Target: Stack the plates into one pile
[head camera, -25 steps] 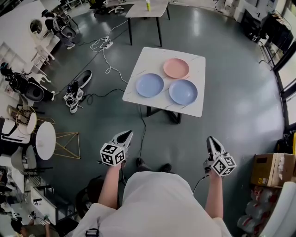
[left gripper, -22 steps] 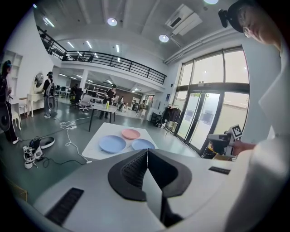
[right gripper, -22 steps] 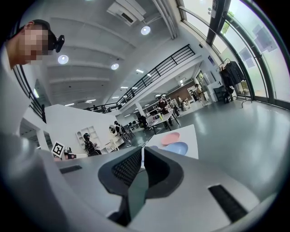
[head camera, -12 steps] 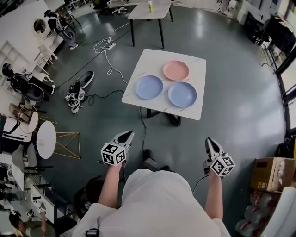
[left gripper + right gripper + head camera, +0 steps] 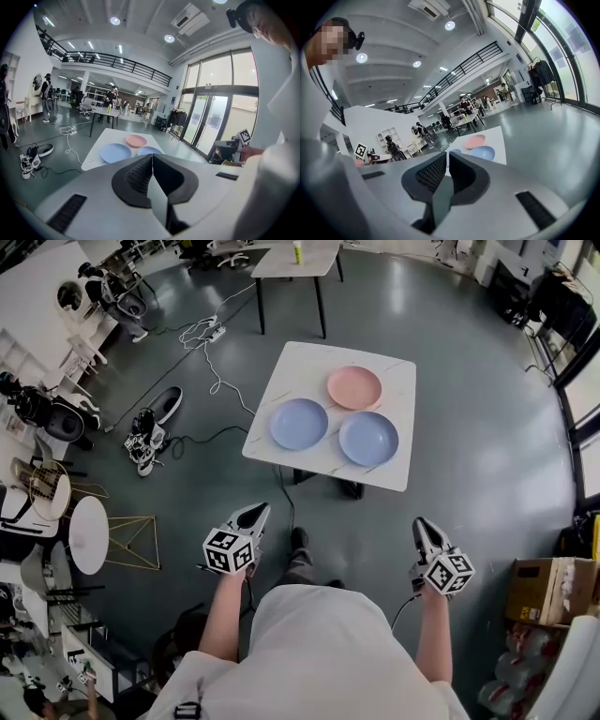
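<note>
Three plates lie apart on a white table (image 5: 300, 367): a pink plate (image 5: 354, 387) at the far side, a blue plate (image 5: 299, 423) at the left and a second blue plate (image 5: 368, 438) at the right. Both grippers are held well short of the table, above the floor. My left gripper (image 5: 260, 510) is shut and empty; its own view shows the pink plate (image 5: 136, 140) and the left blue plate (image 5: 116, 152) beyond the closed jaws. My right gripper (image 5: 421, 521) is shut and empty too, with the right blue plate (image 5: 482, 152) far ahead.
Grey floor lies between me and the table. A cable (image 5: 211, 352) and shoes (image 5: 150, 423) lie on the floor at the left. A round white side table (image 5: 89, 535) stands at the near left, a cardboard box (image 5: 548, 582) at the right, another table (image 5: 291, 259) behind.
I have stepped towards the table: it and the plates sit slightly nearer in the head view, and a foot has come forward. Both grippers stay shut and empty.
</note>
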Available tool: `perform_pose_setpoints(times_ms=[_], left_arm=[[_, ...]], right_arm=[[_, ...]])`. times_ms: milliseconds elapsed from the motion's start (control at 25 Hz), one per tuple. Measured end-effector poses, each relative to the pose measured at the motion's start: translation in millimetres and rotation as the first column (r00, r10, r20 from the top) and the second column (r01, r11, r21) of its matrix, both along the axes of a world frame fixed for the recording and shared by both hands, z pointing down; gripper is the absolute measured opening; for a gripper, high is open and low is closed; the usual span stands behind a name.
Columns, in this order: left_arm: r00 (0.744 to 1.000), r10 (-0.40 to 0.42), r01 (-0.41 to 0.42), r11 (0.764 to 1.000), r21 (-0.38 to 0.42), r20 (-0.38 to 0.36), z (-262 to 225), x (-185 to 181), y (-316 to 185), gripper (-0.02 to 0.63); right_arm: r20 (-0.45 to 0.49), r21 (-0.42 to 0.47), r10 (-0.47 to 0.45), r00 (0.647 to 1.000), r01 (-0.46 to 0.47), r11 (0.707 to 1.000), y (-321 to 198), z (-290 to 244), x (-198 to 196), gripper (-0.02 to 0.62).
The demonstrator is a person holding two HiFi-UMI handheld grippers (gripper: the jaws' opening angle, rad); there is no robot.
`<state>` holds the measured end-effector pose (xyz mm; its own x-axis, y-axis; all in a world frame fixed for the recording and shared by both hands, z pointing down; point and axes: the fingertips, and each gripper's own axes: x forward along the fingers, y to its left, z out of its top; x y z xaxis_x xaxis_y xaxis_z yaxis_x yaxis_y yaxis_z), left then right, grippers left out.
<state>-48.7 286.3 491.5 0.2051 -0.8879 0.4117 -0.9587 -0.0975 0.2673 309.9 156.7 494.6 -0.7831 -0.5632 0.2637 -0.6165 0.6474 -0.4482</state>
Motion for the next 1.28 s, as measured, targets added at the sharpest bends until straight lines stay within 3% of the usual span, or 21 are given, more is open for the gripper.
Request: perform_pose_setpoints(times_ms=[640, 1280], left_arm=[[0.998, 0.050, -0.051, 0.998, -0.026, -0.033, 10, -104, -98, 0.014], [0.980, 0.191, -0.194, 0.980, -0.047, -0.055, 26, -181, -184, 0.014]], right_arm=[[-0.020, -0.052, 0.038, 0.999, -0.039, 0.998, -81, 6, -110, 0.034], [-0.083, -0.041, 0.126, 0.989, -0.130, 0.991, -136, 13, -195, 0.034]])
